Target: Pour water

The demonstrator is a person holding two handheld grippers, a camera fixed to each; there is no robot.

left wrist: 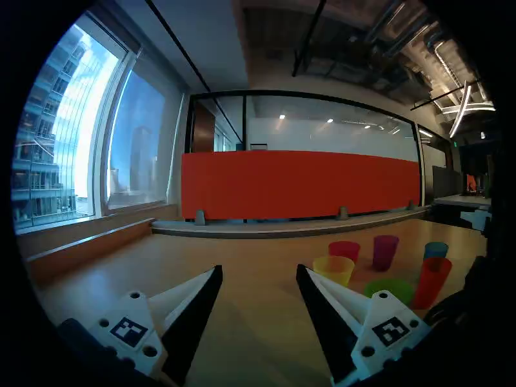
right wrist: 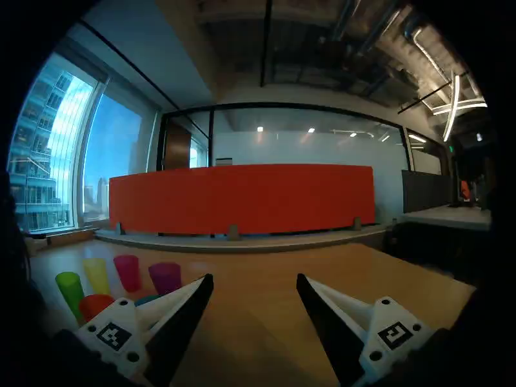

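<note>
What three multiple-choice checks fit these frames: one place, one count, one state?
1. In the left gripper view, the cups stand on which side of the left claw?
A. the image's right
B. the image's left
C. between its fingers
2. How many cups are in that view?
A. three
B. six
C. nine
3. The left claw and right claw are:
A. both open, empty
B. both shut on cups
C. one shut on a cup

1 A: the cups cluster past the right-hand finger.
2 B: six differently coloured cups count out.
3 A: bare table shows through each gap.

Both views low over table [left wrist: 258, 303], facing red partition [left wrist: 297, 184].
</note>
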